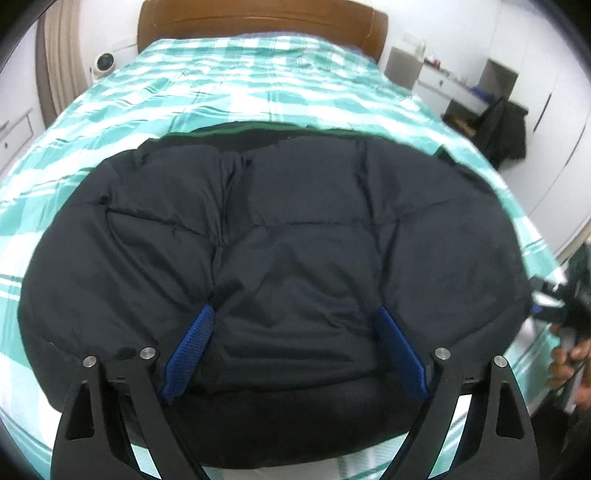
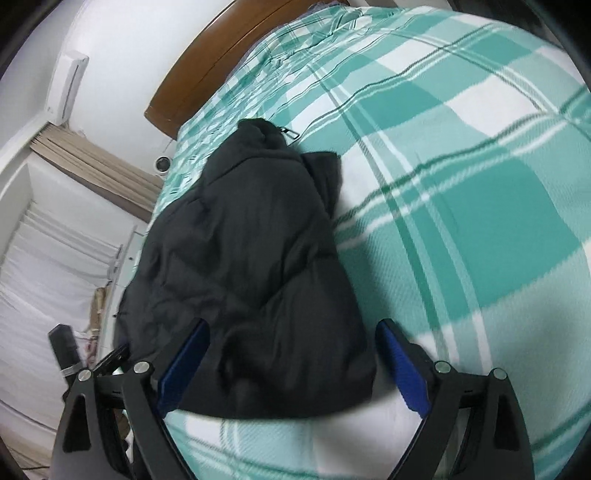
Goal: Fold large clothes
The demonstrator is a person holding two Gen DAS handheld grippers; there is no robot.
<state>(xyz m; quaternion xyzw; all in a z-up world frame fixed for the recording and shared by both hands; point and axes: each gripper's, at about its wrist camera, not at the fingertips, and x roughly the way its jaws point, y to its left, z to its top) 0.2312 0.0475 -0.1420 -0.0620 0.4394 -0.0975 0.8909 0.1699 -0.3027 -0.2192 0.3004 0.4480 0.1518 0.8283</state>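
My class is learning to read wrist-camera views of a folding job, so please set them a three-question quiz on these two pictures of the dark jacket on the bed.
1. True or false: the dark puffy quilted jacket lies on a green-and-white checked bedspread.
2. Multiple choice: the left gripper with blue ribbed pads is (A) clamped on a sleeve, (B) open with nothing pinched, (C) out of view.
3. Fill in: at the head of the bed stands a brown wooden ____.

Key: 1 true. 2 B; the right gripper also stands open, over the jacket's near edge. 3 headboard.
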